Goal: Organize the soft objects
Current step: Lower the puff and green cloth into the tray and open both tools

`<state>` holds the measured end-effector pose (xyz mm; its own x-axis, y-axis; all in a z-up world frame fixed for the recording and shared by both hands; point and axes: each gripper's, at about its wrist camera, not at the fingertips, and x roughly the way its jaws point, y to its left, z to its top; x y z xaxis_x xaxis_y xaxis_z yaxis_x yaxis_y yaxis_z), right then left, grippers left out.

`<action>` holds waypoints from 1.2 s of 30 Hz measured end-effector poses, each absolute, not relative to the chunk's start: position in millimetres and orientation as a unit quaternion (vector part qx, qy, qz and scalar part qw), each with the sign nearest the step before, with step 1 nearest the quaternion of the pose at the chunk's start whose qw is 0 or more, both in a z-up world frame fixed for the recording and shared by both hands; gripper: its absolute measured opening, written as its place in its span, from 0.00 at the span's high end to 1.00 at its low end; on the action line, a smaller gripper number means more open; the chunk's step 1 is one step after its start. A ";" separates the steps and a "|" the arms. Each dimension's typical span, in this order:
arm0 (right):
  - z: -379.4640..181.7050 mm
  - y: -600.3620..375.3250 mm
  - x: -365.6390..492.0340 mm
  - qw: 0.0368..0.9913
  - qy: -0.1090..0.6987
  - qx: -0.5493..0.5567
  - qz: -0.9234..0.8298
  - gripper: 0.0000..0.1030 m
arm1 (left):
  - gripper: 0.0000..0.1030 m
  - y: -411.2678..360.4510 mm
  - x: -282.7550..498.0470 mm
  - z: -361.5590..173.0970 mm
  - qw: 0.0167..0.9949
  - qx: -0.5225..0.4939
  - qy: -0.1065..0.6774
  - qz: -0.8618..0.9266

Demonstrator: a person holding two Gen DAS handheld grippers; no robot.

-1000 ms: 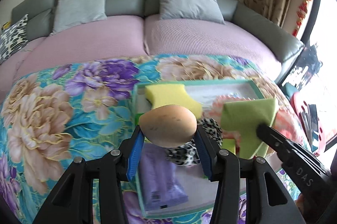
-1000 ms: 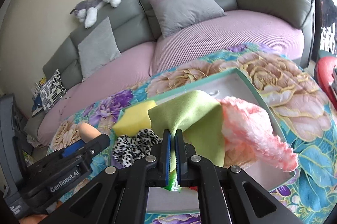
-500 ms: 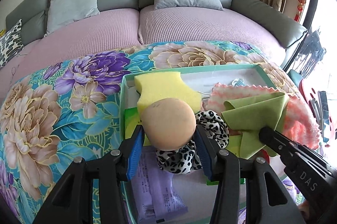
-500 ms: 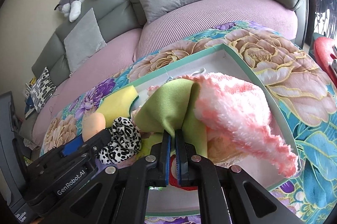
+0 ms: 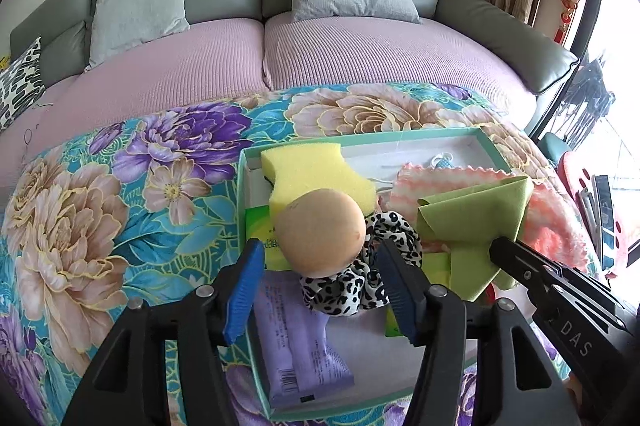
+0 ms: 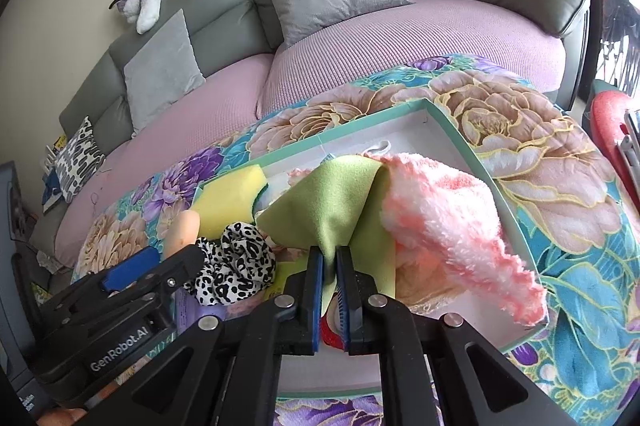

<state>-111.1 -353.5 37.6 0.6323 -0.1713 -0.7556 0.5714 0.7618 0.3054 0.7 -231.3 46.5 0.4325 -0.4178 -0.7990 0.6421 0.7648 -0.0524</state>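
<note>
Two hand-held claws are working over a shallow teal-rimmed cardboard box (image 5: 486, 143) that is sitting on a floral quilted cover (image 5: 120, 186) in front of a grey sofa with mauve seat cushions (image 5: 360, 42). The left claw (image 5: 320, 262) has just been widening its jaws; the blue pads are now standing clear on either side of a peach-coloured egg-shaped foam sponge (image 5: 320, 230), which is resting on a black-and-white leopard-print fabric scrunchie (image 5: 360, 286) inside the box, apparently being set down there to join the other soft items. The right claw (image 6: 329, 266) is nearly pressed together and has just been easing slightly apart, though a fold of lime-green microfibre cloth (image 6: 340, 202) is pinched between its pads, apparently so it can be laid flat in the box.

The green cloth is rising in a tent-like peak, smooth and matte. A fluffy pink-and-white towel (image 6: 448, 226) is draping over the box's right rim, just beside the cloth. A yellow notched sponge (image 5: 316, 174) is lying at the far left corner, and a purple plastic packet (image 5: 300, 338) is lying at the near end.
</note>
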 end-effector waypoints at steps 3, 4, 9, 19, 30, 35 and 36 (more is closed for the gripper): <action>41.2 -353.3 -113.1 0.863 0.372 0.264 -0.219 0.77 | 0.41 -227.1 0.7 51.8 0.837 0.130 0.426 -0.316; 42.1 -353.7 -113.7 0.863 0.372 0.263 -0.221 0.72 | 0.41 -225.7 0.8 53.2 0.839 0.131 0.425 -0.315; 47.1 -354.6 -117.3 0.864 0.369 0.257 -0.227 0.48 | 0.40 -217.9 1.6 59.8 0.843 0.132 0.422 -0.306; 53.4 -346.8 -115.5 0.866 0.380 0.226 -0.235 0.22 | 0.13 -195.5 14.1 64.2 0.863 0.116 0.412 -0.267; 60.8 -332.9 -118.9 0.865 0.387 0.193 -0.255 0.00 | 0.05 -154.1 28.3 51.1 0.872 0.097 0.436 -0.199; 61.9 -319.0 -122.9 0.862 0.397 0.190 -0.251 0.00 | 0.05 -140.6 23.9 49.5 0.872 0.105 0.442 -0.184; 61.8 -316.4 -123.8 0.861 0.400 0.188 -0.252 0.00 | 0.05 -138.5 22.7 48.9 0.870 0.103 0.444 -0.185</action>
<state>-123.8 -316.4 61.8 0.5538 -0.2831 -0.7831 0.5833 0.8030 0.1223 22.7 -138.5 48.9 0.5366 -0.2296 -0.8120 0.4133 0.9104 0.0157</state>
